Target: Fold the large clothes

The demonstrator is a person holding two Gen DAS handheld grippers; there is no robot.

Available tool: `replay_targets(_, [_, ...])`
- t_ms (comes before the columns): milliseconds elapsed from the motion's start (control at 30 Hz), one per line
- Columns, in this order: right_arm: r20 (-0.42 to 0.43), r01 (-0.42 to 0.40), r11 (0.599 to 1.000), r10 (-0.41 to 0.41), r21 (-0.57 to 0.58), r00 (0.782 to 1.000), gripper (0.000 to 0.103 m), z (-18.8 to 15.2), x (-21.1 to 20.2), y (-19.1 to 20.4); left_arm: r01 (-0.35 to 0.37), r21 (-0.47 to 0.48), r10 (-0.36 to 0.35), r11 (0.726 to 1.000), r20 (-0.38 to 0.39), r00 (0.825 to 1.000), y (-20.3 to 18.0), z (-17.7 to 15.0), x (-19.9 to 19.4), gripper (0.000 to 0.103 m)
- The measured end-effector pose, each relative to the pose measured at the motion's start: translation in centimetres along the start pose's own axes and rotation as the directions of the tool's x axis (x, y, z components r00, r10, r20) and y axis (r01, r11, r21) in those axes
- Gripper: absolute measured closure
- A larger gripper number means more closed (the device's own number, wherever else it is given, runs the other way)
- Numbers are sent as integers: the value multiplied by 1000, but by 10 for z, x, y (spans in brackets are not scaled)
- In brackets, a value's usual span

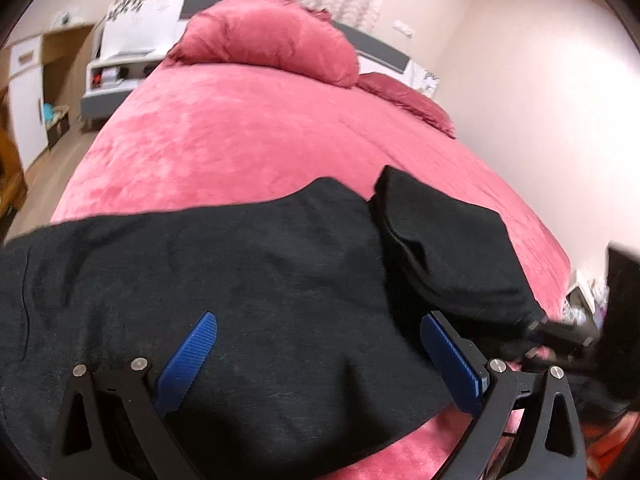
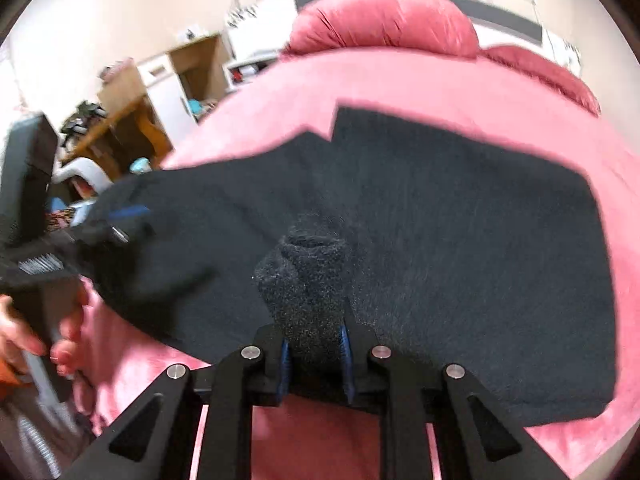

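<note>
A large black garment (image 1: pixel 248 280) lies spread across the near part of a pink bed (image 1: pixel 248 132). My left gripper (image 1: pixel 320 332) is open, its blue pads (image 1: pixel 188 356) wide apart just above the cloth. A folded-over black flap (image 1: pixel 448 248) rises at the right, held by the right gripper (image 1: pixel 560 332). In the right wrist view the garment (image 2: pixel 460 220) spreads ahead. My right gripper (image 2: pixel 314 344) is shut on a bunched fold of the black cloth (image 2: pixel 308 276). The left gripper (image 2: pixel 120 220) shows at the left, blurred.
Pink pillows (image 1: pixel 268 36) lie at the head of the bed. A white nightstand (image 1: pixel 120 68) and wooden furniture (image 2: pixel 132 120) stand to the left. A pale wall (image 1: pixel 540 100) runs along the right side. A hand (image 2: pixel 24 332) holds the left gripper's handle.
</note>
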State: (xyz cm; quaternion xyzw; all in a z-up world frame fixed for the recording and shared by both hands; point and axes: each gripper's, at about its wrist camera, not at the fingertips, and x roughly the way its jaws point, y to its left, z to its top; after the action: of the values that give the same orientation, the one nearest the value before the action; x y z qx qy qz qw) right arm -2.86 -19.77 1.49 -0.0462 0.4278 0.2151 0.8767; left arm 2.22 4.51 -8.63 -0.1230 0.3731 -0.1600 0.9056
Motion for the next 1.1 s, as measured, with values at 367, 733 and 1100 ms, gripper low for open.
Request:
replay_targets(367, [-216,-122,992,114,-22,970,46,-15,22,9,5,55,-3,998,-37,999,-28,4,11,0])
replay_targets(733, [82,89,831,-160,550,984,46,-30,-58,-142,84,288,-59,954,-94,994,-113,15,58,0])
replay_targets(1100, [-79,302,795,-307,526,948,81,-59,-43,-170,138,362,-42,922,-262,964,-97,-39,62,6])
